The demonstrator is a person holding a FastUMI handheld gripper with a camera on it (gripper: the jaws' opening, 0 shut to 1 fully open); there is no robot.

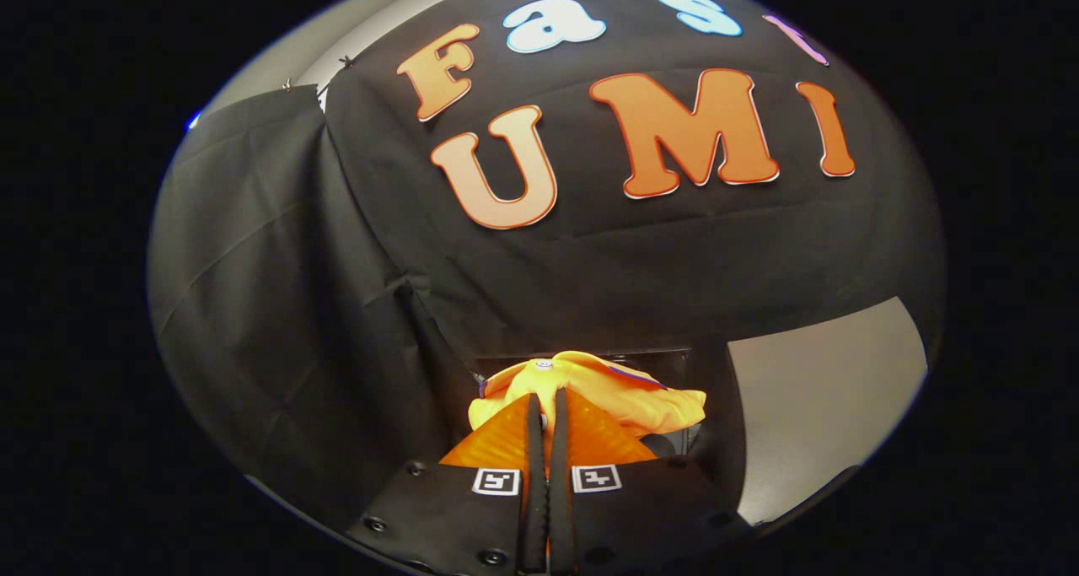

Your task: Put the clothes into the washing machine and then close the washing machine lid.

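Your claw (546, 403) is clamped on the orange garment (590, 390), its two fingers pressed together with the cloth bunched between and just ahead of them. Beyond hangs the booth's black cloth wall (337, 306). Off to the claw's right lies a pale grey surface (826, 399).

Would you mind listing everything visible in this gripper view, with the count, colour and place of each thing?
Bunched orange-yellow cloth garment: one, orange-yellow, pinched between the fingers and spilling ahead of them.
Small white button: one, white, on top of the garment, just beyond the fingertips.
Black cloth booth wall: one, black, draped behind and beside the garment.
Pale grey panel: one, grey, beside the garment, below the cloth.
Gripper: one, fingers nearly together, pressed on the garment; two square markers at their base.
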